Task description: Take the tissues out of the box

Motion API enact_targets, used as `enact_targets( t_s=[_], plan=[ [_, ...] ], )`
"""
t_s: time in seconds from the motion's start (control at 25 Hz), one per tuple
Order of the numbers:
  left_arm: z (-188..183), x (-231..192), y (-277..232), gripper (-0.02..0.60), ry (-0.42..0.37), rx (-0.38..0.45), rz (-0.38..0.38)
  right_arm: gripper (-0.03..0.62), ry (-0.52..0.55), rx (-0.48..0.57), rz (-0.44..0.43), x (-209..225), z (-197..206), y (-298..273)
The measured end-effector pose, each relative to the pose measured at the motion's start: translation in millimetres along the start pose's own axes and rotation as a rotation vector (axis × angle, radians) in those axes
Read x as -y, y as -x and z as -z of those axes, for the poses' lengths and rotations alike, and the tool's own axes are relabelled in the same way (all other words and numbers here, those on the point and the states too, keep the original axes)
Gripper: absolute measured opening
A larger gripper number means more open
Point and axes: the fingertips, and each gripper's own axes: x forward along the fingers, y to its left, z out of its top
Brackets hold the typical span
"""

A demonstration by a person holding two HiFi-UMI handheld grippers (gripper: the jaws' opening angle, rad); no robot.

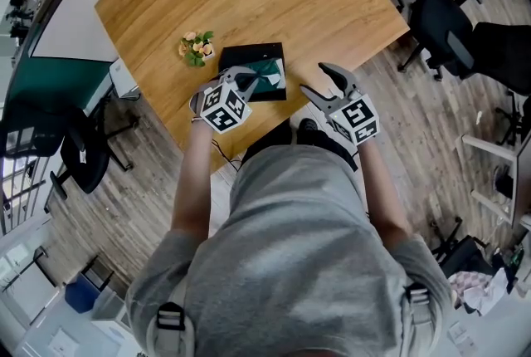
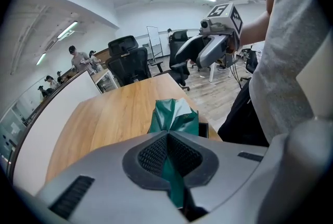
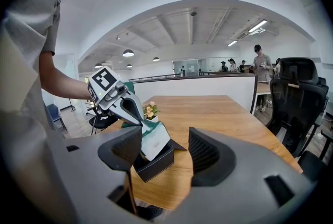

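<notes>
Left gripper is clamped on the top edge of the green-wrapped tissues. They stand partly out of the black box with their lower end apparently inside it, and a pinch that high suits a straight upward draw. Right gripper, jaws apart and empty, hovers just beside the box, probably to steady it.

Overhead, two low views (box seemingly shared)

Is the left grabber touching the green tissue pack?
Touching. In the left gripper view, the left gripper is shut on the green tissue pack, which is pinched between its pads.
</notes>
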Motion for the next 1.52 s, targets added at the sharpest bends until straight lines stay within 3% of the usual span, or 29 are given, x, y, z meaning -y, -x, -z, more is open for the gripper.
enact_targets(
  t_s=[1.04, 1.52],
  plan=[
    [-71.8, 21.2, 40.2, 0.02, 0.003, 0.018, -0.127, 0.291, 0.032, 0.052, -0.068, 9.9, -2.4, 49.2],
    [-86.0, 47.8, 47.7, 0.02, 0.002, 0.018, -0.155, 0.291, 0.049, 0.081, -0.107, 2.3, 4.4, 68.0]
  ],
)
